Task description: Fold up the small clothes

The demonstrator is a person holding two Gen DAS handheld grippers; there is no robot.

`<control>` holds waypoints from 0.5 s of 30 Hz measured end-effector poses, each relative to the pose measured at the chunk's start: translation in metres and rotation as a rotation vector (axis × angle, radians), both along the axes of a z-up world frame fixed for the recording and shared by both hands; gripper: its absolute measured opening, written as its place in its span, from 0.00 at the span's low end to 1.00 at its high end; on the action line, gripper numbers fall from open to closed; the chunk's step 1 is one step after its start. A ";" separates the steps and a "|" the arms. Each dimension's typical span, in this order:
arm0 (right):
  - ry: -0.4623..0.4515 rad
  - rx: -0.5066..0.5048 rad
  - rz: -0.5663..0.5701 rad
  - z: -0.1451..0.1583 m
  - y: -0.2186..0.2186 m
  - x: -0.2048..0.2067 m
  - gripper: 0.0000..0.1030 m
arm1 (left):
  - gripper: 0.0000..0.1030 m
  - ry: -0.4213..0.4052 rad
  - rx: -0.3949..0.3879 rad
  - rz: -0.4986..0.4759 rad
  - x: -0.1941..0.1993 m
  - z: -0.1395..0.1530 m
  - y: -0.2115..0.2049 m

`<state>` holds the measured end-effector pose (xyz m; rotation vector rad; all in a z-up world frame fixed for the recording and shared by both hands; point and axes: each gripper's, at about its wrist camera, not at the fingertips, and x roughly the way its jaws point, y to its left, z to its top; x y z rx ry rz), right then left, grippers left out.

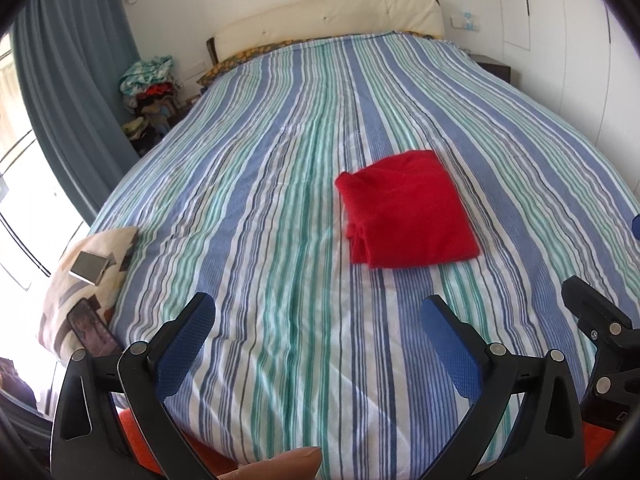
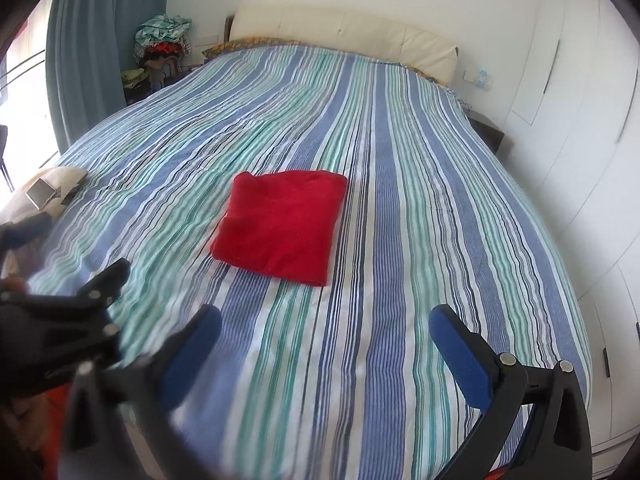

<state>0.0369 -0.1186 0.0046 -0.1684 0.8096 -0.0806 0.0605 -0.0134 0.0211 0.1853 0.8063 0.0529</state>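
— Condition of the tools?
— Left gripper (image 1: 316,320) and right gripper (image 2: 324,332) both spread wide, nothing between the blue pads, held above the near bed edge.
— The garment?
— Red garment (image 2: 280,224) lies folded, mid-bedspread (image 2: 400,160), apart from both. Cream headboard (image 2: 344,36) beyond.
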 end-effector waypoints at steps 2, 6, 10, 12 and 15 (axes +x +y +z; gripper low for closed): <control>0.000 -0.001 -0.002 0.000 0.000 0.000 0.99 | 1.00 -0.016 -0.025 -0.007 -0.001 0.001 0.002; 0.001 -0.011 -0.003 0.001 -0.001 0.000 0.99 | 1.00 -0.008 0.012 -0.009 0.000 0.002 0.000; 0.001 -0.014 -0.004 0.002 0.000 -0.001 1.00 | 1.00 0.036 -0.001 -0.002 0.002 0.004 0.001; 0.004 -0.013 -0.002 0.002 0.000 0.000 0.99 | 1.00 0.050 -0.009 0.003 0.002 0.005 0.003; 0.017 0.016 0.004 0.002 -0.002 0.000 0.99 | 1.00 0.088 -0.041 0.007 0.003 0.005 0.006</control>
